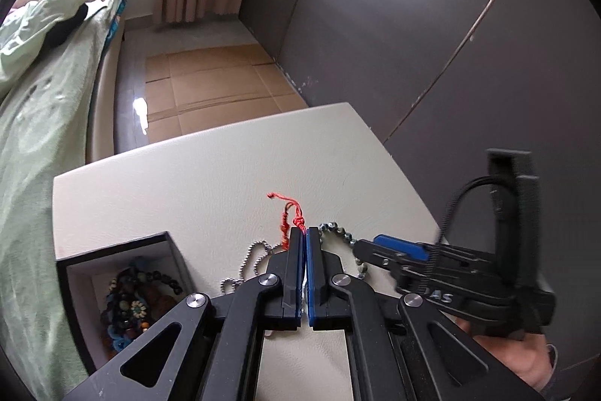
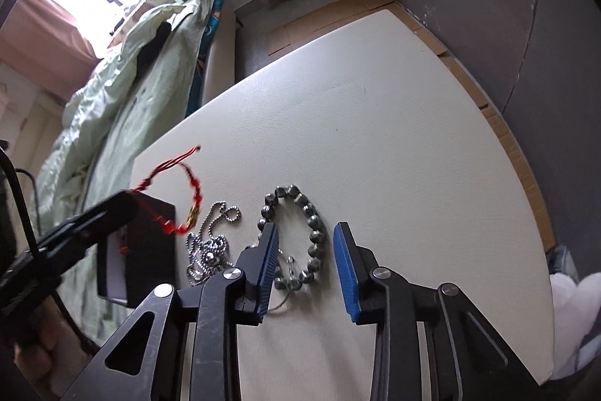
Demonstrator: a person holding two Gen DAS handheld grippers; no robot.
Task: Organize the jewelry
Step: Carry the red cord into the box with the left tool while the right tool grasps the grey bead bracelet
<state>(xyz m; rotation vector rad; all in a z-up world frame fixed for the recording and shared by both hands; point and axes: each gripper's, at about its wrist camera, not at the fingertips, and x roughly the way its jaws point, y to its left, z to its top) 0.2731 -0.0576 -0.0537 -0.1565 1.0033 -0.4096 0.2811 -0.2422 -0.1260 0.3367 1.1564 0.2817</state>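
Note:
My left gripper (image 1: pixel 304 232) is shut on a red cord bracelet (image 1: pixel 291 218), which hangs from its tip above the white table (image 1: pixel 188 183); in the right wrist view the red bracelet (image 2: pixel 188 198) dangles from the left gripper (image 2: pixel 127 202) next to the black jewelry box (image 2: pixel 150 250). The box (image 1: pixel 112 273) at lower left holds several beaded pieces (image 1: pixel 131 307). My right gripper (image 2: pixel 306 232) is open, its jaws on either side of a grey beaded bracelet (image 2: pixel 313 232) lying on the table. A silver ball chain (image 2: pixel 210 247) lies between box and bracelet.
A bed with a green cover (image 1: pixel 45 93) runs along the left of the table. Flattened cardboard (image 1: pixel 210 81) covers the floor beyond. A dark grey wardrobe wall (image 1: pixel 413 25) stands at the right. The table's right edge (image 2: pixel 541 232) is close to my right gripper.

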